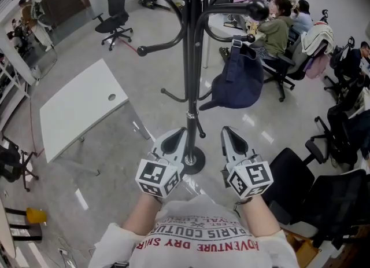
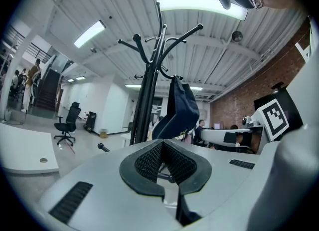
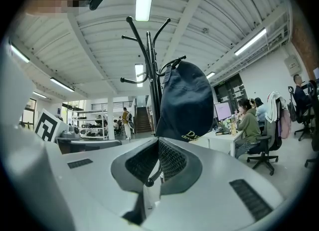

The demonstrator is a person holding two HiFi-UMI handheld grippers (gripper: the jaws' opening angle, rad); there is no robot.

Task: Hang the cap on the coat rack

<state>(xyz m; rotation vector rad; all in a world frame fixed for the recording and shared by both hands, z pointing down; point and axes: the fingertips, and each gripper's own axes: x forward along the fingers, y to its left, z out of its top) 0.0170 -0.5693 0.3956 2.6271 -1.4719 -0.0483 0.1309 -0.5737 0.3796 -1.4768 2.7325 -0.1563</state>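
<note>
The left gripper [image 1: 175, 138] and right gripper [image 1: 230, 138] are both clenched on nothing; the cap [image 1: 238, 81] hangs from a coat rack [image 1: 189, 58] peg; knocking the pole could likely shake it loose.

Cap [image 1: 237, 81], navy fabric, hung limp from a hook of the black upright coat rack [image 1: 189, 58], ahead of and clear of both closed jaw pairs.

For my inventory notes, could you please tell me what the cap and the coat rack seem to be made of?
The cap: dark navy cloth, perhaps cotton, matte; it sags in soft folds. The coat rack: likely painted metal tube, glossy black; its thin curved arms catch highlights.
</note>
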